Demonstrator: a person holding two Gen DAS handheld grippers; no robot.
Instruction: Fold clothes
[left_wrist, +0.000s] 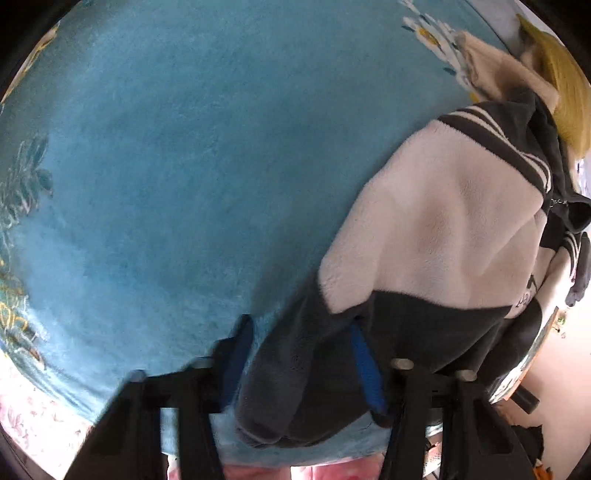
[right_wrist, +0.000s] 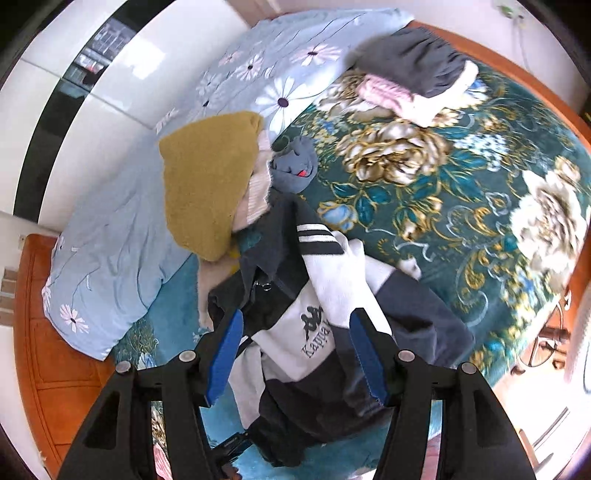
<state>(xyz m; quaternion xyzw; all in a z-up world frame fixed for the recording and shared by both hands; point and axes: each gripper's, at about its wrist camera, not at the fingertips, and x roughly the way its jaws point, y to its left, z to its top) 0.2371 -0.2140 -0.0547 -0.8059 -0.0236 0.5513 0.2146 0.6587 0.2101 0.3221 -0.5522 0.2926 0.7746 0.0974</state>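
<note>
A black-and-white fleece jacket (left_wrist: 443, 221) lies bunched on a teal plush blanket (left_wrist: 166, 166). My left gripper (left_wrist: 303, 362) points down at the jacket's dark lower part (left_wrist: 314, 398). That thick dark fabric fills the gap between its blue pads, which still stand wide apart. In the right wrist view the same jacket (right_wrist: 332, 280), with a Kappa logo, lies crumpled under my right gripper (right_wrist: 297, 358). That gripper hovers above it, open, with nothing gripped.
A mustard sweater (right_wrist: 207, 184) and a blue-grey garment (right_wrist: 295, 166) lie just beyond the jacket. A folded stack (right_wrist: 413, 74) sits at the bed's far end. A light blue floral quilt (right_wrist: 110, 240) lies to the left, and the wooden bed frame (right_wrist: 48, 332) edges the bed.
</note>
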